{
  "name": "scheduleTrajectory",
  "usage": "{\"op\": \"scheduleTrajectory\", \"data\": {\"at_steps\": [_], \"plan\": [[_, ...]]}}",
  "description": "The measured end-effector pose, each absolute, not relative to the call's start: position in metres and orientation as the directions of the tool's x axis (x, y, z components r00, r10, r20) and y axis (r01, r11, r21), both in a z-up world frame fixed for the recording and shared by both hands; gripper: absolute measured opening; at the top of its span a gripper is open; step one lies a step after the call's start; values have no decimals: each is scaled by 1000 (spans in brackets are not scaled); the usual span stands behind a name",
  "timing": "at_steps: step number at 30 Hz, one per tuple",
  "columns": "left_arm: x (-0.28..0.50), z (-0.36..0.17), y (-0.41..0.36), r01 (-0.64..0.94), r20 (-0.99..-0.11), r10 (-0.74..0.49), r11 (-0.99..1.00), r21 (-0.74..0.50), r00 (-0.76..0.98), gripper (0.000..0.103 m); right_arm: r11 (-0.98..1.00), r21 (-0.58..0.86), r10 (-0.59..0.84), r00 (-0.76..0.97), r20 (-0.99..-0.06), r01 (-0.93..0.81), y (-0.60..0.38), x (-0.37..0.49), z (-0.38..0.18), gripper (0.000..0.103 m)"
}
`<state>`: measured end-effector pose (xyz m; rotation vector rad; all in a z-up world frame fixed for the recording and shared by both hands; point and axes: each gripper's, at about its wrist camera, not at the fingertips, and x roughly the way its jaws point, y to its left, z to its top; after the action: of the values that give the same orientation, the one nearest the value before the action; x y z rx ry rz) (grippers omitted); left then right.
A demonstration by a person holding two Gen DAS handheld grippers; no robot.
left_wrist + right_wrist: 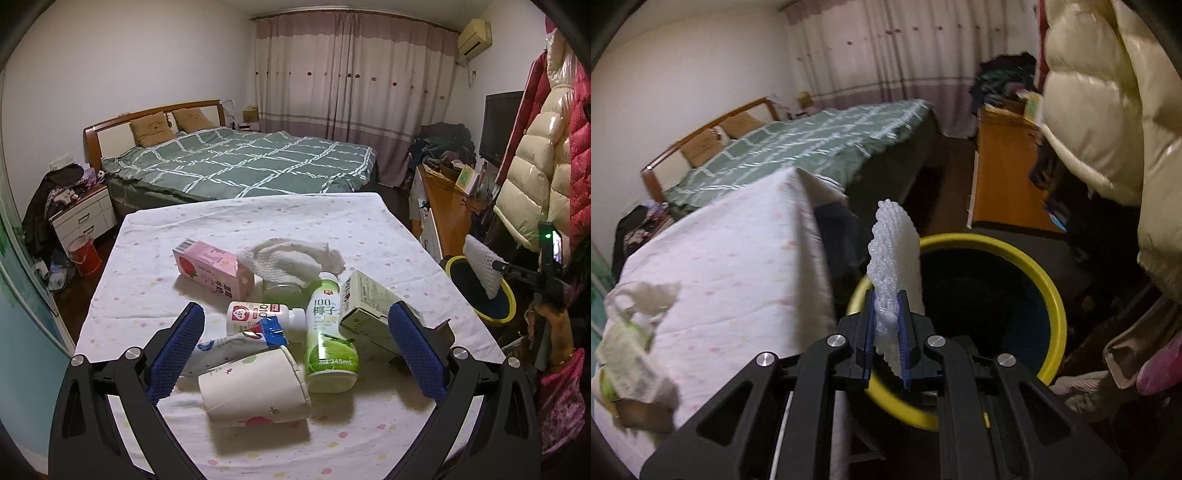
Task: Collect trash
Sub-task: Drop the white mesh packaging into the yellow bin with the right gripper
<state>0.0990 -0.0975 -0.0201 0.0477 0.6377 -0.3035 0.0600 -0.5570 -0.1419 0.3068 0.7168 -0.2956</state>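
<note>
Only in right wrist view – foam net [894, 266] clamped by right tool [886, 325].

1. White walls [129, 55] enclose a bedroom; a cream air conditioner [474, 37] sits high in the right corner.
2. Floor-length pink-and-cream curtains [351, 92] cover the far wall, drawn shut.
3. A wooden-framed bed [251, 162] carries a green checked quilt and two tan pillows [166, 125]; a white bedside cabinet [83, 218] stands at its left, piled with clothes.
4. On the right, a wooden cabinet [443, 214] holds a dark television [500, 125]; padded coats [535, 166] hang nearby.
5. The floor [955, 177] is dark wood.
</note>
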Motion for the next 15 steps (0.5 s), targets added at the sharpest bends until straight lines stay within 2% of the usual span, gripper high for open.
{"op": "scheduleTrajectory", "data": {"at_steps": [10,12,15], "plan": [[102,-23,-106,300,-604,-260,953,-36,754,98,870,166,-209,651,-730,465,-595,74,-181,13],[102,-23,-107,301,-605,-260,953,-35,753,98,863,165,-214,642,-736,478,-599,75,-184,19],[102,-22,-107,300,-605,-260,953,-36,753,98,855,169,-223,643,-733,490,-602,72,-183,37]]}}
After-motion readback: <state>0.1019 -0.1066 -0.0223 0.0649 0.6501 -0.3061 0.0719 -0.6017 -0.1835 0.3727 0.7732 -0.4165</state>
